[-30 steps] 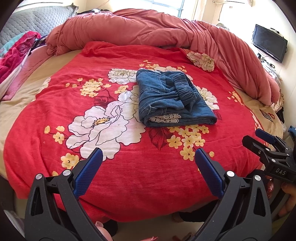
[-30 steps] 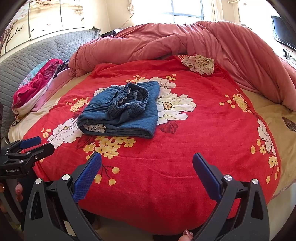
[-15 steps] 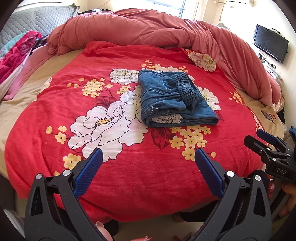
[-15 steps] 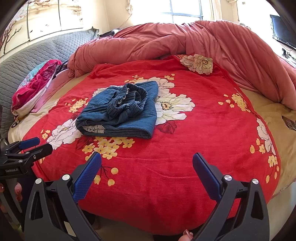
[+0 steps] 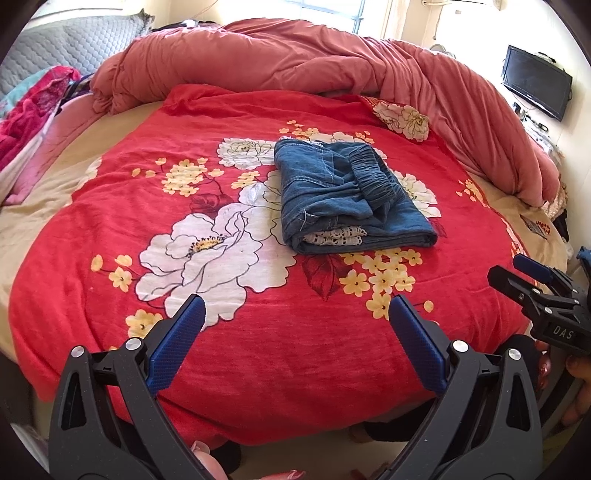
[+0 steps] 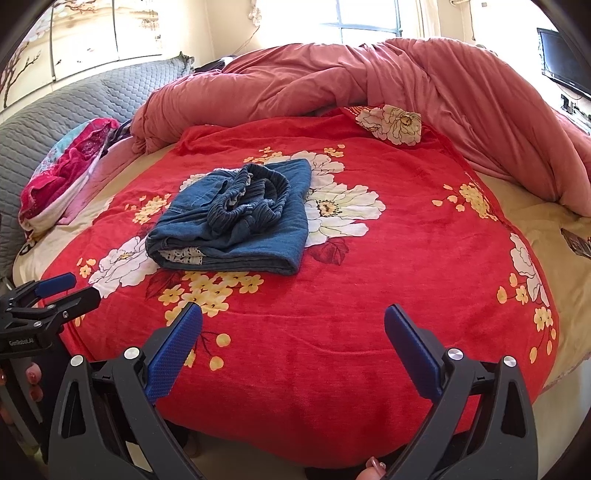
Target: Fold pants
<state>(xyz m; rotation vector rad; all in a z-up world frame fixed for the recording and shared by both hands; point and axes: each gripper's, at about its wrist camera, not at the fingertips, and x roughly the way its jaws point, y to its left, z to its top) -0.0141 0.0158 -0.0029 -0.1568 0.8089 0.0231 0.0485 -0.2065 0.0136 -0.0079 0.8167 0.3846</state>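
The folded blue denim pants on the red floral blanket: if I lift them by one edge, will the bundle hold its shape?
Probably not. The folded blue denim pants look soft; loose layers would likely sag and unfold. The bunched elastic waistband on top sits loose and may slide off. Pushing might drag on the plush red floral blanket.

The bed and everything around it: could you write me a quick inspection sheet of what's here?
Surface: red floral blanket spread over the bed.
Job's things: denim pants folded in a bundle, waistband on top, lace trim showing at the near edge.
Clutter: pink duvet heaped behind; pink clothes to the left.
Grippers: left gripper and right gripper open, holding nothing, clear of the pants.
Cables: nothing seen.
Surroundings: grey quilted headboard, window, wall television.
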